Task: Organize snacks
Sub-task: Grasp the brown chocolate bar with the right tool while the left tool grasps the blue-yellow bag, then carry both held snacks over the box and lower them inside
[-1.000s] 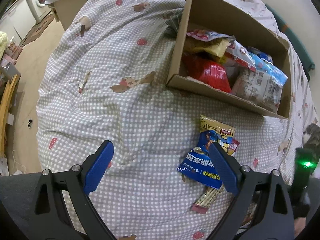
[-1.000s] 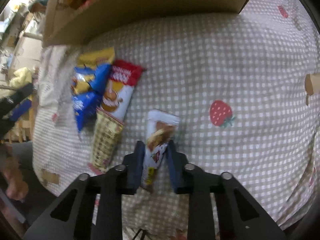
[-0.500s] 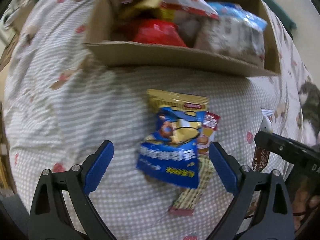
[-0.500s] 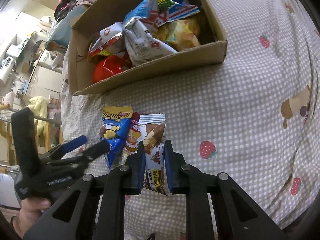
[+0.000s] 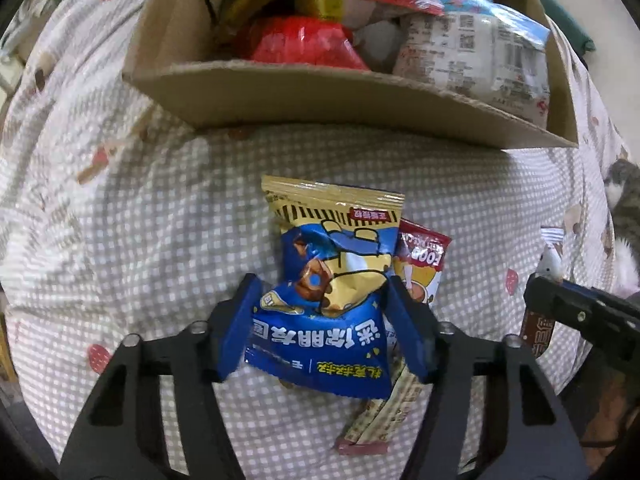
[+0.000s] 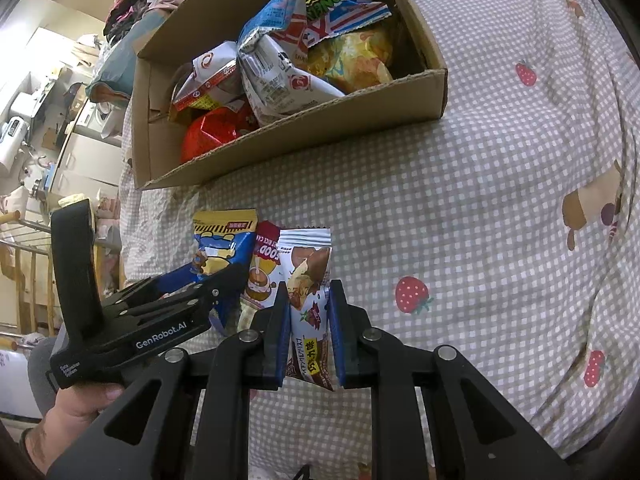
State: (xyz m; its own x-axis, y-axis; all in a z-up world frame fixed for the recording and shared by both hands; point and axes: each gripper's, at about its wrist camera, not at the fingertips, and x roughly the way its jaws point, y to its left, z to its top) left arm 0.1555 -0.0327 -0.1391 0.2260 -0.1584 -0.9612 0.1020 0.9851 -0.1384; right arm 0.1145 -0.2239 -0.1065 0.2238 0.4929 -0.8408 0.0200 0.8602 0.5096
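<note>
Left gripper [image 5: 320, 312]: blue snack bag [image 5: 332, 300] pinched between jaws, on the bed [image 5: 140, 220] | Right gripper [image 6: 309, 312]: brown wrapper [image 6: 306, 280] clamped by jaws | Box [image 6: 320, 128]: packed with snacks

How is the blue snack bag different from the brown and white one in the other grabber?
The blue snack bag is wide and puffy; the brown and white packet is slim. The blue one lies on the bedspread atop other snacks; the slim one looks lifted. Both are squeezed by grippers: left gripper, right gripper.

Gingham strawberry bedspread [image 6: 500, 208], cluttered room beyond, possibly white cabinets [image 6: 86, 148]
</note>
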